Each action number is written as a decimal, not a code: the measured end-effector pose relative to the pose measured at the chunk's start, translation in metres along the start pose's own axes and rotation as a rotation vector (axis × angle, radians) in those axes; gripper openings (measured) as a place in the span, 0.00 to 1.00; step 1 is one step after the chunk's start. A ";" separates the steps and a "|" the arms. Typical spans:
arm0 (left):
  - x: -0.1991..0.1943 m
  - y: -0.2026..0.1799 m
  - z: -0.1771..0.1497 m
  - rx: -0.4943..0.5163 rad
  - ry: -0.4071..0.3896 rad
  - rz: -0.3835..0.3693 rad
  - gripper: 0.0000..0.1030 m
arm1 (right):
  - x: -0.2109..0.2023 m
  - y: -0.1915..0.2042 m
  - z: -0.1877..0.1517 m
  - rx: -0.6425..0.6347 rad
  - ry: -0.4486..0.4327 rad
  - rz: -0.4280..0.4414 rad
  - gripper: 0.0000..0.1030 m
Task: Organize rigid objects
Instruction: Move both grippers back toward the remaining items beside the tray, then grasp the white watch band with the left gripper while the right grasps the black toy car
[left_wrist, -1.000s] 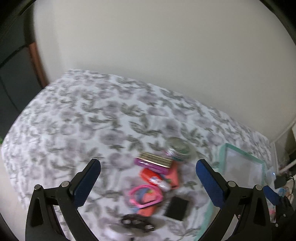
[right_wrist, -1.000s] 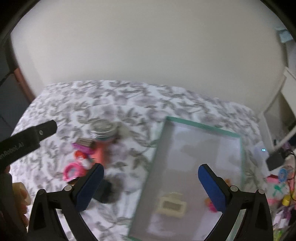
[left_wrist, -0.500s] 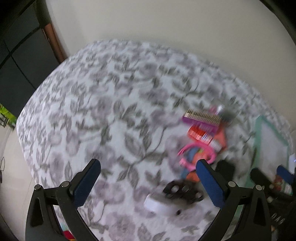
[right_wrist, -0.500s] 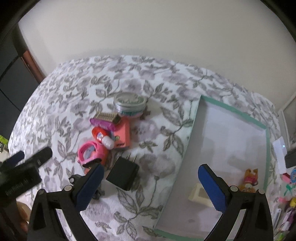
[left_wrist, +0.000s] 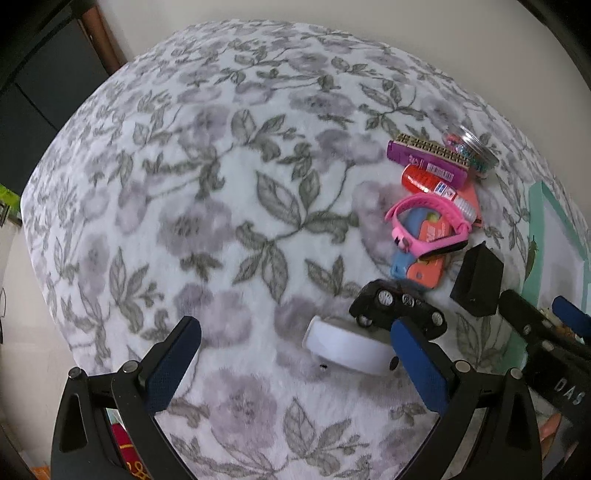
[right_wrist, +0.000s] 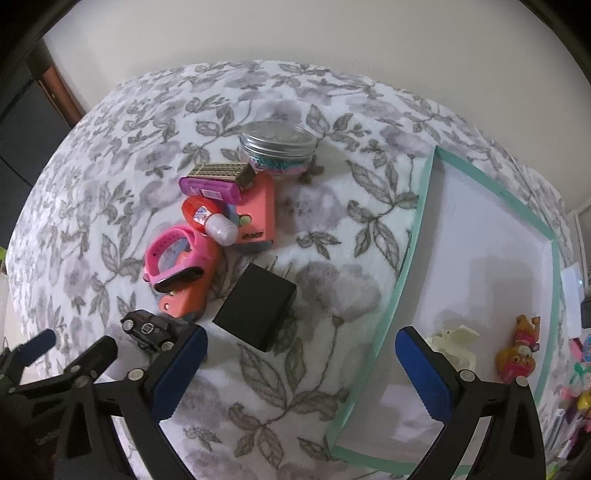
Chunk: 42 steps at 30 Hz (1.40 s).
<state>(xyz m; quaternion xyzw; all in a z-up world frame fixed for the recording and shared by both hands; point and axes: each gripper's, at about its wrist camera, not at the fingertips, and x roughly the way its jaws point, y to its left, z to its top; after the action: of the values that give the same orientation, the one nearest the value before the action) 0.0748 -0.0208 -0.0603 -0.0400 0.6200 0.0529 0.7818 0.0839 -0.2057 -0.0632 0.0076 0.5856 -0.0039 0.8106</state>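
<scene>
Rigid objects lie in a loose pile on the floral blanket (right_wrist: 110, 155), left of the teal-rimmed tray (right_wrist: 400, 266). At the far end sits a jar (right_wrist: 277, 147) w/ metal lid, coloured beads inside; just in front a purple harmonica (right_wrist: 214, 182) leans on a coral stamp block (right_wrist: 258, 218), and a red glue bottle (right_wrist: 207, 218) w/ white cap lies across that block. Nearer, a pink watch (right_wrist: 177, 258) rests on top of a coral case (right_wrist: 192, 295). A black adapter (right_wrist: 256, 310) stands beside them, prongs pointing away, apart from the tray rim. A black toy car (right_wrist: 147, 328) lies on its side at the near edge of the pile; in the left wrist view a white oval piece (left_wrist: 347, 347) lies just beside it, touching or not can't tell. Inside the tray: a cream hair clip (right_wrist: 456, 343) and an orange-red figurine (right_wrist: 517, 354) near the right rim, rest of tray floor bare. Left gripper (left_wrist: 291, 365) spread wide, nothing btwn its blue pads, hovering over the blanket w/ its right pad in front of the car and white piece. Right gripper (right_wrist: 301, 369) also spread wide and empty, straddling the tray's near-left rim, left pad close to the adapter and car. Each gripper shows at the edge of the other's view
</scene>
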 end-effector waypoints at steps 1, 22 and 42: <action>0.001 -0.001 -0.003 0.005 0.007 -0.004 0.99 | -0.002 0.000 0.000 -0.001 -0.004 -0.003 1.00; 0.037 -0.067 -0.023 0.167 0.083 -0.014 0.78 | -0.003 0.006 0.000 -0.030 0.004 -0.014 1.00; 0.037 0.001 -0.002 -0.089 0.095 -0.048 0.64 | 0.001 0.024 0.000 -0.056 0.030 0.070 1.00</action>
<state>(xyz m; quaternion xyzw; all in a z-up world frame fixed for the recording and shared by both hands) 0.0806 -0.0184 -0.0967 -0.0923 0.6522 0.0597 0.7501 0.0848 -0.1813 -0.0643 0.0054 0.5968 0.0411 0.8013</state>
